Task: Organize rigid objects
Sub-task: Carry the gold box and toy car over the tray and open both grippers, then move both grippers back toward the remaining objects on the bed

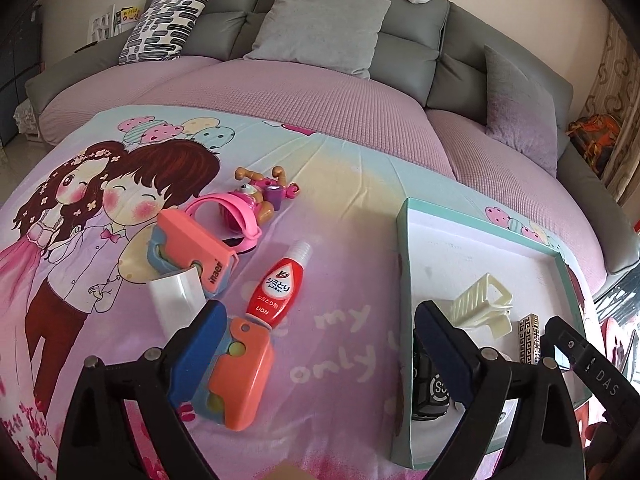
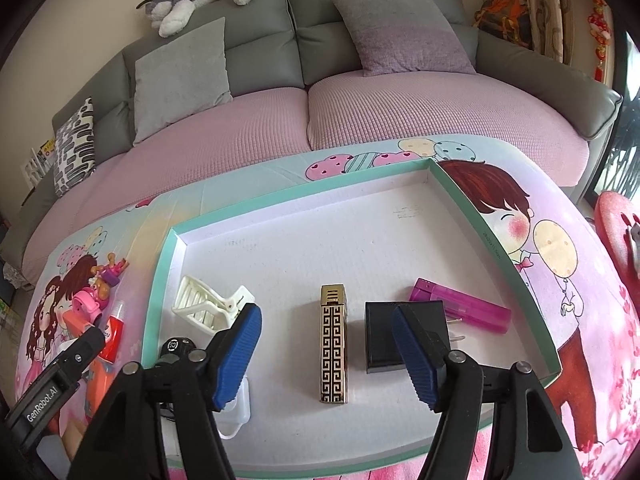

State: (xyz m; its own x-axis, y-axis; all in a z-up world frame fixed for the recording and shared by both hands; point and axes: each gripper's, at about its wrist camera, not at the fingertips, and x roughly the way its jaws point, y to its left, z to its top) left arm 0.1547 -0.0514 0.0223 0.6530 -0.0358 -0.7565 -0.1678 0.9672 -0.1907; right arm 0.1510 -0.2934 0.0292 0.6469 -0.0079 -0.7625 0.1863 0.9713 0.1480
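Observation:
A shallow teal-rimmed white tray (image 2: 176, 240) holds a cream hair clip (image 2: 208, 306), a gold patterned lighter (image 2: 333, 344), a black plug adapter (image 2: 384, 340), a magenta lighter (image 2: 464, 310) and a black round item (image 2: 176, 346). My right gripper (image 2: 326, 354) is open above the gold lighter, empty. My left gripper (image 1: 316, 354) is open over the cloth left of the tray (image 1: 404, 280). Its left finger touches an orange toy (image 1: 236, 380). A red LION bottle (image 1: 280, 284) lies just ahead.
An orange tape dispenser (image 1: 192, 252), a pink round toy (image 1: 228, 220) and a small figure (image 1: 264, 188) lie on the cartoon-print cloth (image 1: 340, 200). A grey sofa (image 1: 320, 40) with cushions stands behind. The right gripper's body (image 1: 580, 364) shows beside the tray.

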